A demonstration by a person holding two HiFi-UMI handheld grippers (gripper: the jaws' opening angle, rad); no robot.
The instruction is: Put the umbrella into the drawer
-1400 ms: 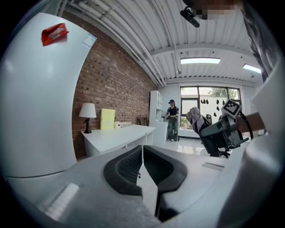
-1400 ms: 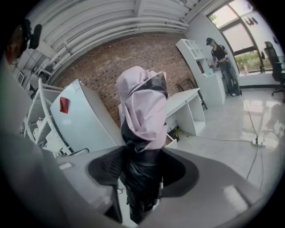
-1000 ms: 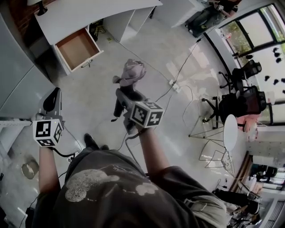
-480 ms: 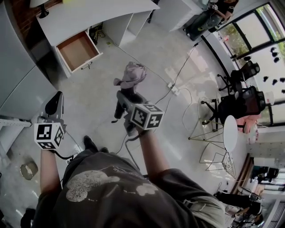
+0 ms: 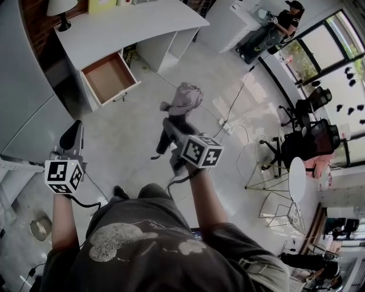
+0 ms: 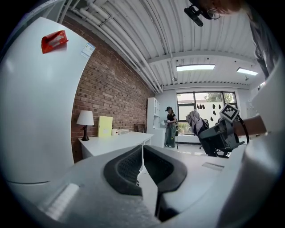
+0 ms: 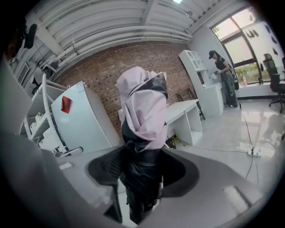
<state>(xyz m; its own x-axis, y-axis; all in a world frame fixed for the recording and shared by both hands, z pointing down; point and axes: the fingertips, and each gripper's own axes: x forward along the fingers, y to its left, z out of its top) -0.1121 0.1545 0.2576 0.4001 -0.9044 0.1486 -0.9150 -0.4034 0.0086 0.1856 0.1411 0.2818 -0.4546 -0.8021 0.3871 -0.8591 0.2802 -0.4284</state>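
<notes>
A folded umbrella [image 5: 183, 98] with pink cloth over a black body stands upright in my right gripper [image 5: 173, 130], whose jaws are shut on its black lower part. In the right gripper view the umbrella [image 7: 144, 113] fills the middle and rises out of the right gripper [image 7: 142, 171]. The open wooden-bottomed drawer [image 5: 110, 77] sticks out of the white desk [image 5: 131, 25], ahead and to the left of the umbrella, well apart from it. My left gripper [image 5: 72, 134] hangs at the left, shut with nothing in it. The left gripper [image 6: 142, 151] points toward the desk.
A lamp [image 5: 60, 8] stands on the desk's left end. A large white cabinet [image 5: 25, 108] lies close at my left. A cable and power strip [image 5: 223, 126] cross the floor. Office chairs [image 5: 311, 134] and a round white table [image 5: 297, 167] stand at the right. A person [image 5: 276, 25] stands far back.
Both hands have lifted a little, the umbrella still in the right gripper. The head view has shifted, so the desk and drawer sit lower and more to the right.
</notes>
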